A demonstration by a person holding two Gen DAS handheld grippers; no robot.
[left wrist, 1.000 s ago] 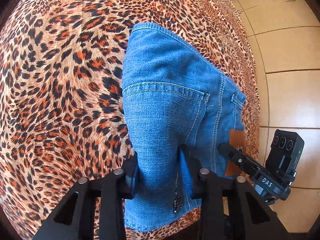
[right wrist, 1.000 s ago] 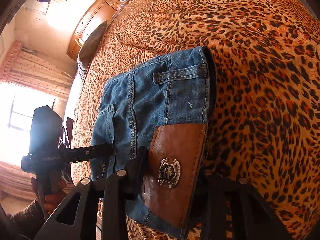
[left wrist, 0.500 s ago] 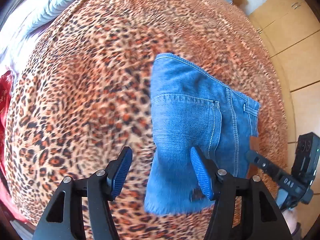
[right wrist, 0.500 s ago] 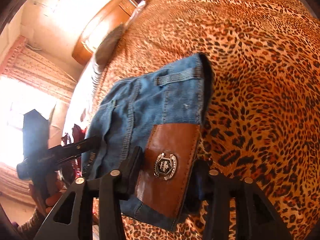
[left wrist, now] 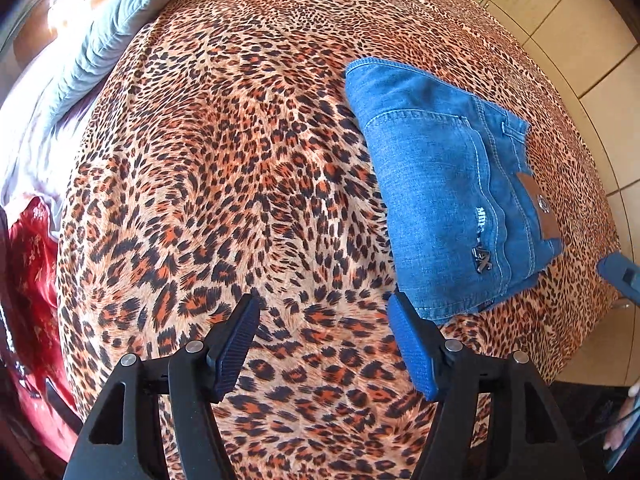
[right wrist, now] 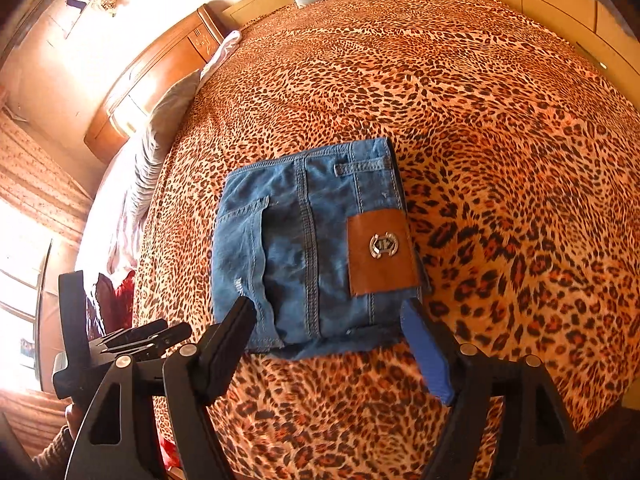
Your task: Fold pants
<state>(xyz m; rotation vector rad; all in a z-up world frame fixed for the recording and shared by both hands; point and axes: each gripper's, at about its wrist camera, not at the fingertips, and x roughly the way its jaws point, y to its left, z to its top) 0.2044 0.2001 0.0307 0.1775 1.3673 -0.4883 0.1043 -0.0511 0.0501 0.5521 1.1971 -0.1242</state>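
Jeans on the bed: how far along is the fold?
Done: the jeans lie as a compact folded bundle on the bedspread, leather patch up. In hand: nothing; left gripper and right gripper are both open and empty. Left: seemingly nothing visible.

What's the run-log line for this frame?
left gripper: open, empty | right gripper: open, empty | jeans: folded, on bed | phase: released

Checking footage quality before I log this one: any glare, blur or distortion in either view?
Left wrist view: sharp; fisheye bends the bedspread into a dome; the jeans are evenly lit, with mild glare at the upper left. Right wrist view: the window and wall are blown out at left, there is a warm cast overall, and the jeans look slightly soft.
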